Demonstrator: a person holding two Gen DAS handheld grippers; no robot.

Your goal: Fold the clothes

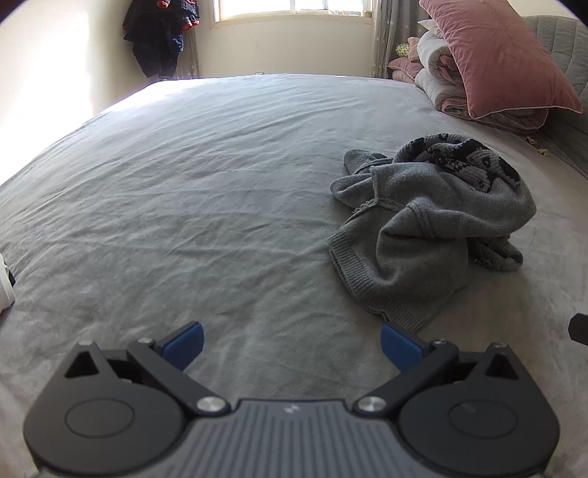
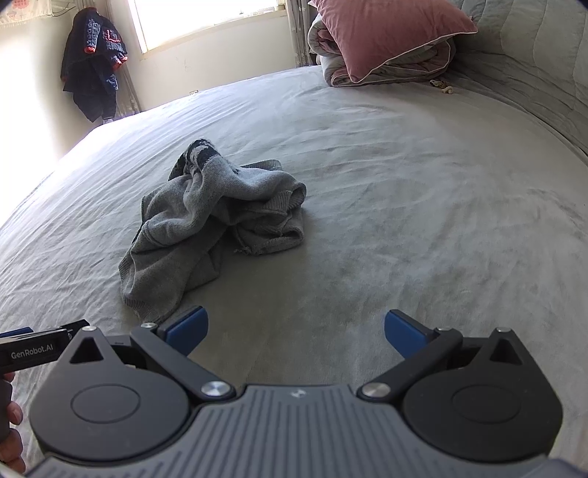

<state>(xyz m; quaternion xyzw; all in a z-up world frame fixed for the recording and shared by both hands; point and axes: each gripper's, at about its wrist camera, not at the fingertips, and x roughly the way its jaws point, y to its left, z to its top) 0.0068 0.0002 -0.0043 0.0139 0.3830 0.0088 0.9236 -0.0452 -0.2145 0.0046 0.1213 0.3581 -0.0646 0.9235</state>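
Folding not yet begun, to judge from the lay of things: one grey knit sweater (image 1: 430, 224) heaped in a crumpled mound on the bed (image 1: 205, 176), sleeves and body tangled, a dark patterned part turned up at the top, the ribbed hem spilling toward the near edge. Nothing spread flat, no crease laid, no neat stack anywhere on the sheet. All still to do, then: pulling the heap apart, laying it flat, finding sleeves and hem, folding. Left tongs (image 1: 292, 343) spread wide and empty, poised above bare sheet, the sweater's hem just beside the right-hand blue pad. Right tongs (image 2: 296, 332) likewise gaping and empty, the sweater lying ahead and to the left, its hem near the left-hand blue pad; hard to tell whether touching. Count: one garment to fold; two tongs, two blue pads each; one pink pillow (image 1: 492, 55) propped on one rolled quilt (image 1: 437, 73) at the head of the bed; one bundle of dark clothes (image 1: 161, 33) hanging in the far corner by the window (image 1: 294, 7), number of pieces not clear. Part of a hand (image 2: 11, 437) visible at the lower left edge of the right wrist view.
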